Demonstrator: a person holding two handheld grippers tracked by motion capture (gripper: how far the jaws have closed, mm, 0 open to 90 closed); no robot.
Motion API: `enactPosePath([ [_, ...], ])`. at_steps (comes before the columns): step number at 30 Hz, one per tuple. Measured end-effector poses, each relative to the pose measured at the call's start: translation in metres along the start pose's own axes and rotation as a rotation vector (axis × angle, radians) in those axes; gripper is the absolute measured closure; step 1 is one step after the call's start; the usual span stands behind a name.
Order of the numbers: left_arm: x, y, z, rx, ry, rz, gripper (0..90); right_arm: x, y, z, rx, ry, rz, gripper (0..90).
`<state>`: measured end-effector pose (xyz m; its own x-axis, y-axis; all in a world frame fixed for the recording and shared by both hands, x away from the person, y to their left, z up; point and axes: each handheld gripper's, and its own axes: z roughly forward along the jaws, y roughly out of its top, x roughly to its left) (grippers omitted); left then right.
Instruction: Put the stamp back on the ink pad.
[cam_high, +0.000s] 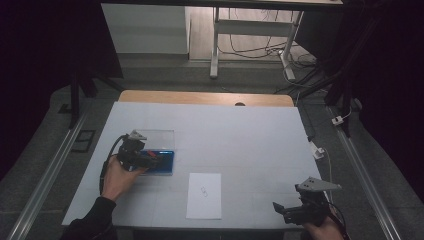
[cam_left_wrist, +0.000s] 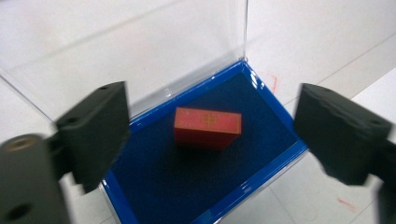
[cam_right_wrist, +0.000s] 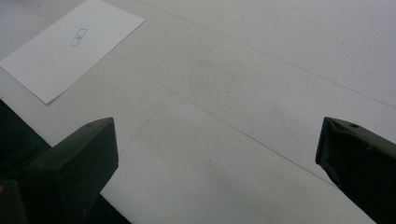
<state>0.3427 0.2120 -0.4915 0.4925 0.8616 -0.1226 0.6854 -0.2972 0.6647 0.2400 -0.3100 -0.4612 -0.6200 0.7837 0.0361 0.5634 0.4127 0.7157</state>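
A: Our left gripper (cam_left_wrist: 210, 140) hangs over the blue case (cam_left_wrist: 280, 161), jaws wide apart with nothing pinched between them. The red block (cam_left_wrist: 208, 127) lies just beyond and between the two pads, on the dark felt, touching neither one.

B: So we judge the step to be clearing the block. We lift straight back, keep the jaws spread, and stay off the clear lid (cam_left_wrist: 140, 51) standing open behind it, or we nudge the case.

A: Agreed. Our right gripper (cam_right_wrist: 215, 163) waits with its jaws open too, over bare table (cam_right_wrist: 261, 93); the white sheet (cam_right_wrist: 70, 46) sits up and to the left of it, well apart.

B: How does the block look?

A: A small red brick with a faint gold mark on its top face, lying flat and slightly skewed to the case's blue rim, near the middle of the felt. In the high view the case (cam_high: 167, 162) sits right at our left gripper (cam_high: 150, 159).
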Motion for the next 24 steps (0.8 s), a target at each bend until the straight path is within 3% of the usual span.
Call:
enactPosePath([
  [2,-0.002,0.001,-0.002,0.015,-0.008,0.004,3.3,0.000,0.000,0.000,0.001,0.000,-0.001,0.0],
  [7,-0.009,0.003,-0.014,-0.022,-0.051,0.016,0.2,0.001,0.000,0.000,0.005,-0.001,-0.005,0.0],
  [11,-0.014,0.002,-0.020,-0.046,-0.069,0.032,0.0,0.001,0.000,0.000,0.004,-0.002,-0.004,0.0],
  [21,-0.013,-0.006,-0.037,-0.093,-0.151,0.015,0.0,0.001,0.000,0.000,0.005,-0.001,-0.002,0.0],
  [24,-0.016,-0.007,-0.042,-0.108,-0.153,0.033,0.0,0.000,0.000,0.000,0.005,-0.001,-0.001,0.0],
])
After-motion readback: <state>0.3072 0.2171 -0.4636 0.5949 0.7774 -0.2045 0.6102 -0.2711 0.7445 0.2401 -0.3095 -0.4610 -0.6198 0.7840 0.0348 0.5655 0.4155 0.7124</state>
